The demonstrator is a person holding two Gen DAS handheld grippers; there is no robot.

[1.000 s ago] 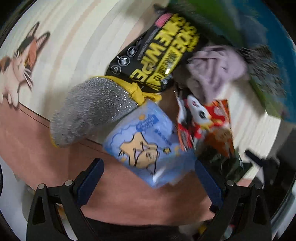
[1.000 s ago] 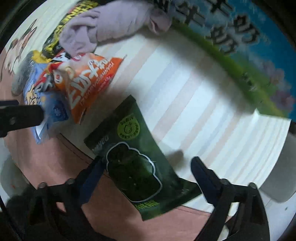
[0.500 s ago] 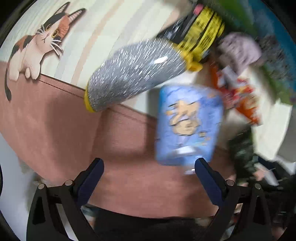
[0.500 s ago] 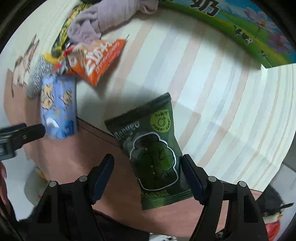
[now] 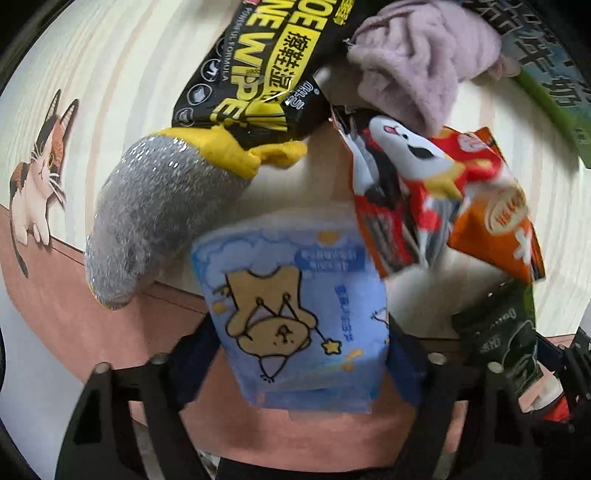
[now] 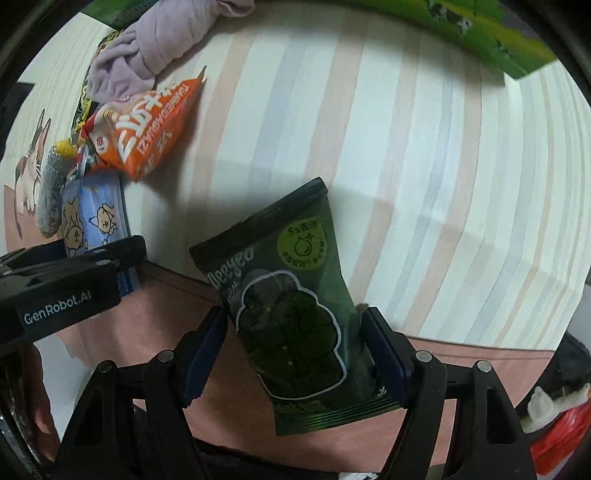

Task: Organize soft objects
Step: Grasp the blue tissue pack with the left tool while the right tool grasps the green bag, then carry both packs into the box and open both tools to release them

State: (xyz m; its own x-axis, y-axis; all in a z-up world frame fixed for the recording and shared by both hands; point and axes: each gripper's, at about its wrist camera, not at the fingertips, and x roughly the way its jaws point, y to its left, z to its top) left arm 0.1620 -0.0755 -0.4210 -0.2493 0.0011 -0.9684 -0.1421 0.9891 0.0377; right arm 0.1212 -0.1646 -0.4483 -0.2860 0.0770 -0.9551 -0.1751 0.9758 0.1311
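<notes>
My left gripper (image 5: 299, 354) is closed around a blue tissue pack with a yellow cat drawing (image 5: 295, 314), which also shows in the right wrist view (image 6: 92, 218). My right gripper (image 6: 295, 350) is closed around a dark green pouch (image 6: 291, 306). A silver scrubbing sponge with a yellow end (image 5: 166, 210), a black and yellow shoe-wipe pack (image 5: 266, 62), a lilac cloth (image 5: 417, 62) and an orange-red snack bag (image 5: 443, 195) lie in a pile just beyond the left gripper.
The things rest on a striped cloth (image 6: 406, 147) with a pink border (image 5: 66, 321) and a cat picture (image 5: 37, 177). A green and blue box (image 6: 480, 29) stands at the far edge. A red and white object (image 6: 554, 417) lies off the right edge.
My left gripper has moved forward and closed on the blue tissue pack. My right gripper has narrowed onto the green pouch.
</notes>
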